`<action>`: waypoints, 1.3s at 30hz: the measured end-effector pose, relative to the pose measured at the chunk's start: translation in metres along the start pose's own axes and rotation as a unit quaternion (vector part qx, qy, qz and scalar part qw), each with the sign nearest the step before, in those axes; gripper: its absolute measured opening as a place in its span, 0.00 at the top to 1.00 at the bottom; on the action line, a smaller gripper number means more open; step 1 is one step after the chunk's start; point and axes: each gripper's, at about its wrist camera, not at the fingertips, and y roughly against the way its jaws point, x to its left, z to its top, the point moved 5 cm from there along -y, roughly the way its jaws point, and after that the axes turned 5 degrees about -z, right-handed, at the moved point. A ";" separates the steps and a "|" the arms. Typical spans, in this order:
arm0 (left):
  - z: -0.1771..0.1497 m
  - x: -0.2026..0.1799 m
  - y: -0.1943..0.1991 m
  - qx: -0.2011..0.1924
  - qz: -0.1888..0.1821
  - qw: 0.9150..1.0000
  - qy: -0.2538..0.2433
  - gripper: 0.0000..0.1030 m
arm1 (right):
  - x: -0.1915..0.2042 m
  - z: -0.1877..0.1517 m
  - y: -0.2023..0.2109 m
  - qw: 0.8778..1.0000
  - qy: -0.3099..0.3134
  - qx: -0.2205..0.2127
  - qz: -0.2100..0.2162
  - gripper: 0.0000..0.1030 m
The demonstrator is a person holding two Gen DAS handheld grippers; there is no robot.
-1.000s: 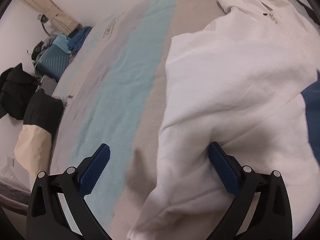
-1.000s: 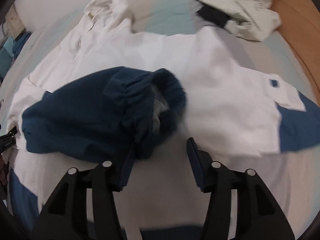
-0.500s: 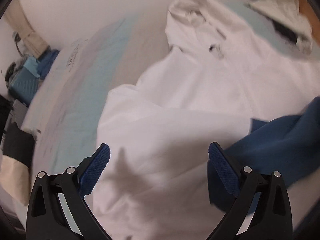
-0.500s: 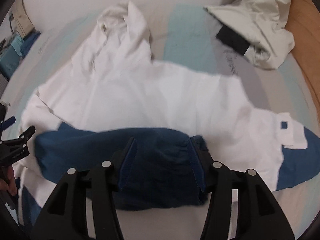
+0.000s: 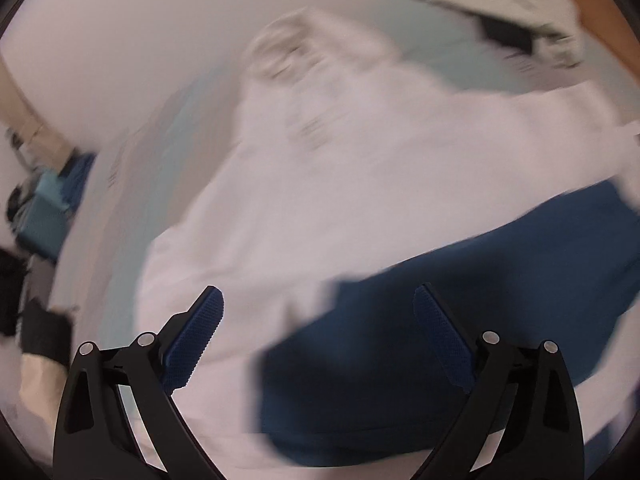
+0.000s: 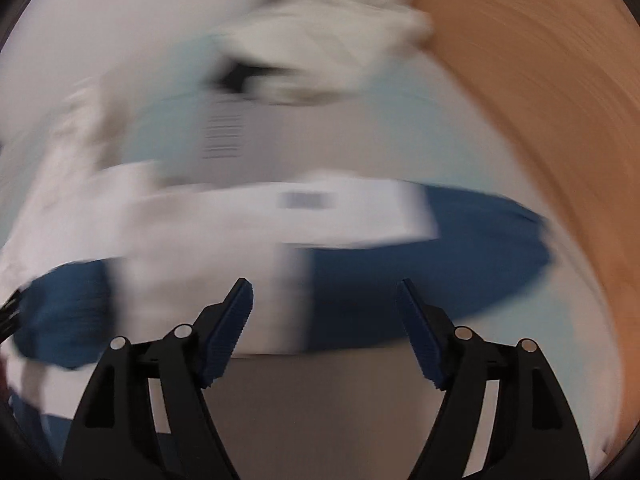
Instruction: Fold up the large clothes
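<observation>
Across both frames motion blur smears nearly everything, so seams and prints are hard to read. The jacket (image 5: pixel 340 184), white with navy parts, lies spread on the bed (image 5: pixel 132 184), filling the middle of the left wrist view; its hood (image 5: pixel 288 52) sits toward the upper centre and its hem runs off the bottom edge, so its long axis seems to run from the top of the frame to the bottom. A navy sleeve (image 5: pixel 460 320) lies folded across the white body at lower right. The left gripper (image 5: pixel 318 336) stands wide, with nothing pinched. Only this view shows the clutter off the bed at the left edge, including a teal case (image 5: pixel 44 216). The right wrist view shows instead the jacket's other sleeve (image 6: pixel 400 256), white turning navy, stretched level across mid-frame, with a wooden board (image 6: pixel 532 100) curving down the right side. A second, cream garment (image 6: pixel 320 36) lies crumpled at the top. The right gripper (image 6: pixel 324 330) is opening, its pads clear of cloth.
</observation>
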 end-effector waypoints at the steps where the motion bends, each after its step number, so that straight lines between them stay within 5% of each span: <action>1: 0.006 -0.019 0.003 -0.004 -0.015 1.000 -0.003 0.08 | -0.043 0.003 -0.011 0.999 -0.028 0.008 -0.019 0.31; 5: 0.026 -0.103 0.004 -0.005 -0.070 0.997 -0.026 0.08 | -0.159 0.006 -0.050 0.994 -0.088 0.040 -0.048 0.31; 9: 0.027 -0.153 -0.015 0.026 -0.080 0.995 -0.043 0.08 | -0.199 0.004 -0.090 0.989 -0.121 0.078 -0.018 0.31; 16: 0.019 -0.157 -0.029 0.055 -0.086 0.995 -0.023 0.05 | -0.197 0.008 -0.124 0.986 -0.139 0.086 0.023 0.31; 22: 0.010 -0.160 -0.033 0.058 -0.082 0.995 -0.027 0.05 | -0.224 0.010 -0.132 0.972 -0.212 0.081 0.058 0.64; 24: 0.010 -0.162 -0.034 0.058 -0.081 0.995 -0.024 0.05 | -0.234 0.008 -0.130 0.965 -0.236 0.083 0.077 0.64; 26: 0.010 -0.163 -0.033 0.059 -0.080 0.995 -0.021 0.05 | -0.241 0.006 -0.128 0.964 -0.243 0.088 0.068 0.52; 30: 0.013 -0.161 -0.038 0.062 -0.080 0.995 -0.021 0.05 | -0.242 0.000 -0.129 0.968 -0.224 0.101 0.053 0.50; 33: 0.013 -0.161 -0.039 0.062 -0.081 0.995 -0.021 0.05 | -0.250 0.000 -0.133 0.958 -0.259 0.102 0.065 0.47; 39: 0.012 -0.162 -0.041 0.060 -0.084 0.994 -0.023 0.05 | -0.242 0.010 -0.135 0.955 -0.271 0.094 0.076 0.74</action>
